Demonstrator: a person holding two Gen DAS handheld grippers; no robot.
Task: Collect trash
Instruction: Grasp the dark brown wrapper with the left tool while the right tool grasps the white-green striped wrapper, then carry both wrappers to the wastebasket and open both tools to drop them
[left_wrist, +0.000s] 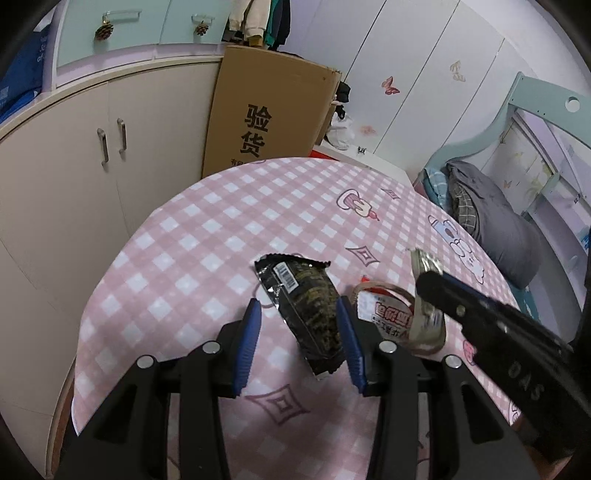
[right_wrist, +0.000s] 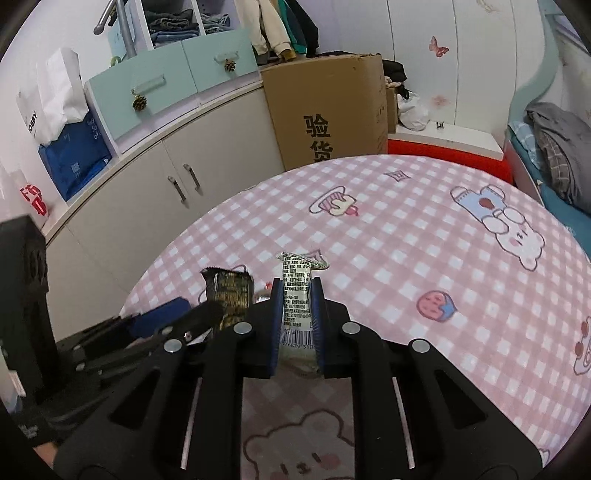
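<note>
The right gripper (right_wrist: 297, 317) is clamping a pale wrapper (right_wrist: 295, 291), holding it just above the pink checked tablecloth (right_wrist: 424, 258). Beside it, the left gripper (left_wrist: 301, 345) is standing parted around a dark snack wrapper (left_wrist: 306, 306); whether its pads are pressing is unclear. Both tools are angling downward. No bin is showing, so collecting seems barely begun.

Black wrapper (left_wrist: 306, 310) flat; white wrapper (right_wrist: 296, 295) upright.

We get 2 wrist fisheyes, both close, angled down over the pink checked table (left_wrist: 177, 266); both share the cardboard box (right_wrist: 328, 110) and cabinets.
</note>
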